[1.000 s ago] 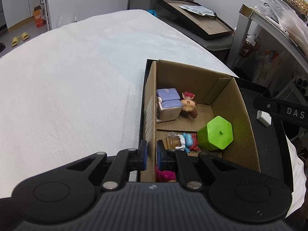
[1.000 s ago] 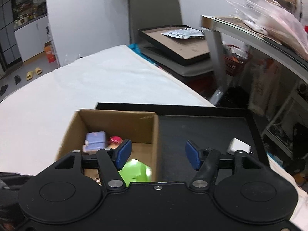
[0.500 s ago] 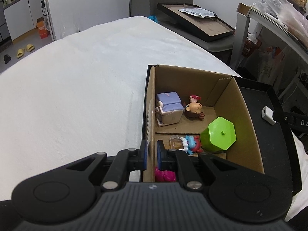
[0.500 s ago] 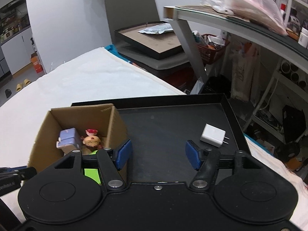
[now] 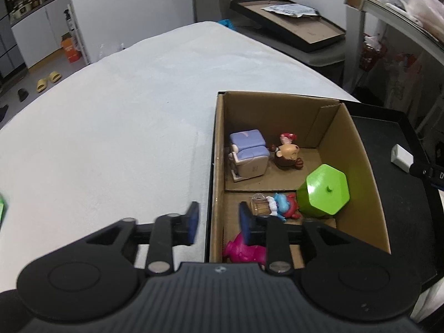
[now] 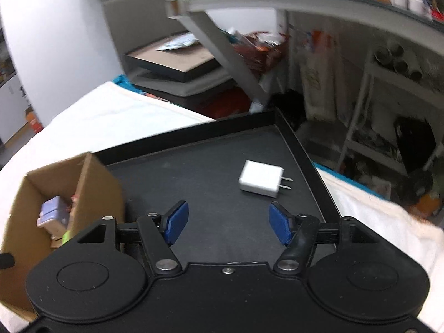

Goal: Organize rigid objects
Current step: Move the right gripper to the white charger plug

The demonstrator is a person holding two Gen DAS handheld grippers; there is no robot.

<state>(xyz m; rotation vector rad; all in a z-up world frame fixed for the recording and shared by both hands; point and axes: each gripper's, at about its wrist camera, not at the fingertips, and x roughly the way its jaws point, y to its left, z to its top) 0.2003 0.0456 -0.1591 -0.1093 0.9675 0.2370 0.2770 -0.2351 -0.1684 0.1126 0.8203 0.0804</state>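
A cardboard box (image 5: 360,161) stands on a black tray (image 5: 399,194) and holds toys: a purple-white block (image 5: 249,155), a brown figure (image 5: 287,156), a green hexagonal piece (image 5: 326,190), a blue-red figure (image 5: 284,205) and a pink toy (image 5: 244,251). My left gripper (image 5: 219,223) is open and straddles the box's left wall without gripping it. A white plug charger (image 6: 260,179) lies on the tray (image 6: 194,172). My right gripper (image 6: 229,226) is open and empty, just short of the charger. The box also shows in the right wrist view (image 6: 91,183).
The tray rests on a white padded table (image 5: 125,138). Beyond the table's far right stand a chair with a flat black-framed box (image 5: 294,26) and a grey shelf with clutter (image 6: 305,5). Something green (image 5: 2,208) shows at the left edge.
My left gripper has opened off the box's left wall. My right gripper has swung right, away from the box and toward the white charger.
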